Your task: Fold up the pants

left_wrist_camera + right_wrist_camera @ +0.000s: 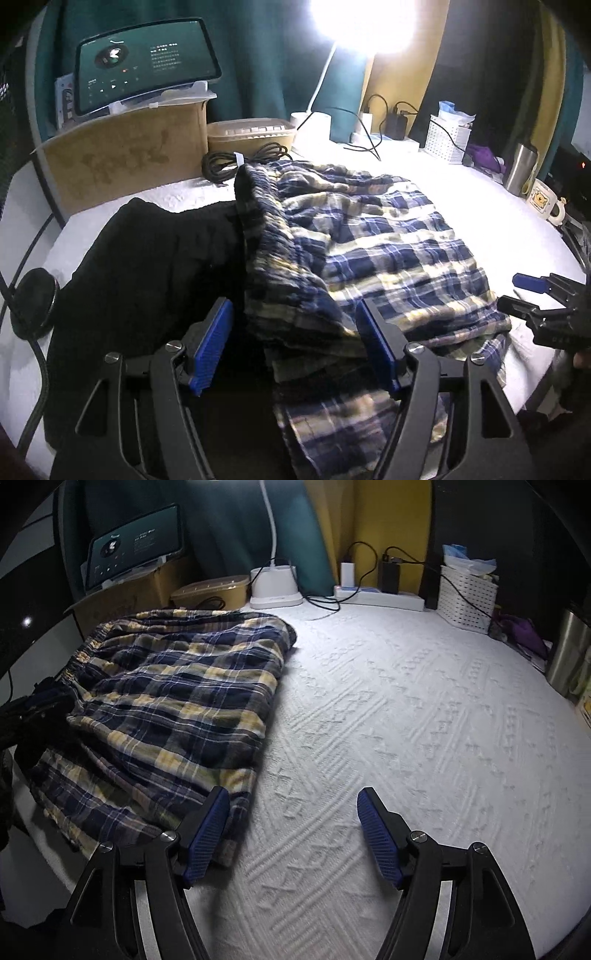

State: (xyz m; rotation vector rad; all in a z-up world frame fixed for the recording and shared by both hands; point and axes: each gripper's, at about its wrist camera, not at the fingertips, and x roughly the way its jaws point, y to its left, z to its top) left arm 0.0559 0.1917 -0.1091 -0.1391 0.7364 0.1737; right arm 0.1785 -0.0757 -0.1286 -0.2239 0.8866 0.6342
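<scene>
Plaid pants [166, 701] lie folded and rumpled; both hand-held grippers [295, 347] [291, 830] gape wide, empty.

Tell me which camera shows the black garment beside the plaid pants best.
The left wrist view: the black garment lies spread across its left half, next to the plaid pants. The right wrist view shows only a dark scrap at its left edge, too little to identify.

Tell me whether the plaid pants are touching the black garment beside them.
Touching. The left wrist view shows the plaid pants, at their gathered waistband edge, lying over the black garment with no white cover visible between them.
</scene>
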